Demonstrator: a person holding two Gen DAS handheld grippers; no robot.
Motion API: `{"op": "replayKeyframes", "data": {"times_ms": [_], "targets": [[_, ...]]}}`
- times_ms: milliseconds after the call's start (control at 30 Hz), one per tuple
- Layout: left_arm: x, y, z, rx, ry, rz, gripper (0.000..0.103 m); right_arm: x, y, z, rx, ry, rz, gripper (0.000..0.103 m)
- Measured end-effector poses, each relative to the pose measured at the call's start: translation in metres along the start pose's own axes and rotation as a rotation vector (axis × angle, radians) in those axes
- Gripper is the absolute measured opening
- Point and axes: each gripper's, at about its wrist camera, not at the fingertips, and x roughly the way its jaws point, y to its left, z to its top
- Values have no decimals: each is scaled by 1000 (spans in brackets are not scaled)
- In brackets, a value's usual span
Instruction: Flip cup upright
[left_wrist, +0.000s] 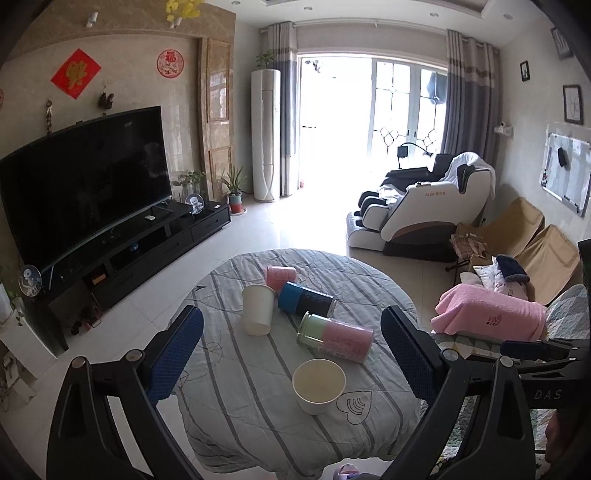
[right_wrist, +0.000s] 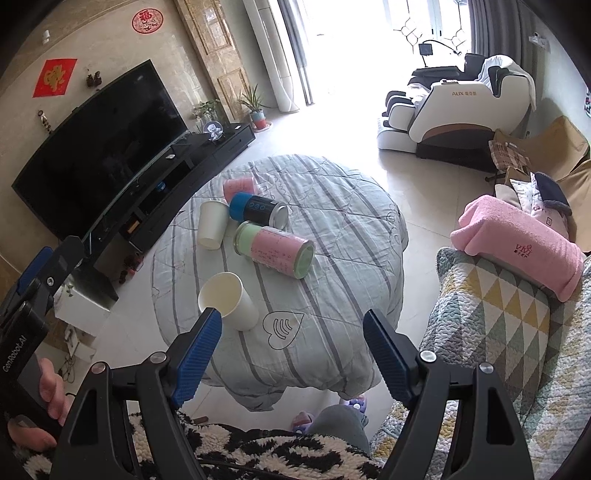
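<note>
A round table under a striped grey quilt holds two white paper cups. The near cup stands upright with its mouth up. The far cup stands mouth down. My left gripper is open and empty, held above the table's near side with the near cup between its fingers in view. My right gripper is open and empty, above the near right edge of the table, its left finger just in front of the near cup.
Three cans lie on their sides on the table: pink and green, blue and black, pink. A TV stand is left, a sofa with a pink towel right.
</note>
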Motion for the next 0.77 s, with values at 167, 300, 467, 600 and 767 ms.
{"op": "replayKeyframes", "data": {"times_ms": [167,300,467,600,767], "targets": [[-1,0,1,-4,-1,12,98,-2,-3,0,6,-5,-2,80],[-2,-1,1,-10,-4,13,98,-3,-1,0,-1,-16,-5,80],[-3,-1,2,-8,-7,12,98,-5,0,1,-7,-24,-9,80],[-3,-3,3,-5,-1,12,98,-6,-1,0,-6,-26,-7,80],[-5,-1,2,-13,-10,25,98,-8,0,0,-13,-34,-3,80]]}}
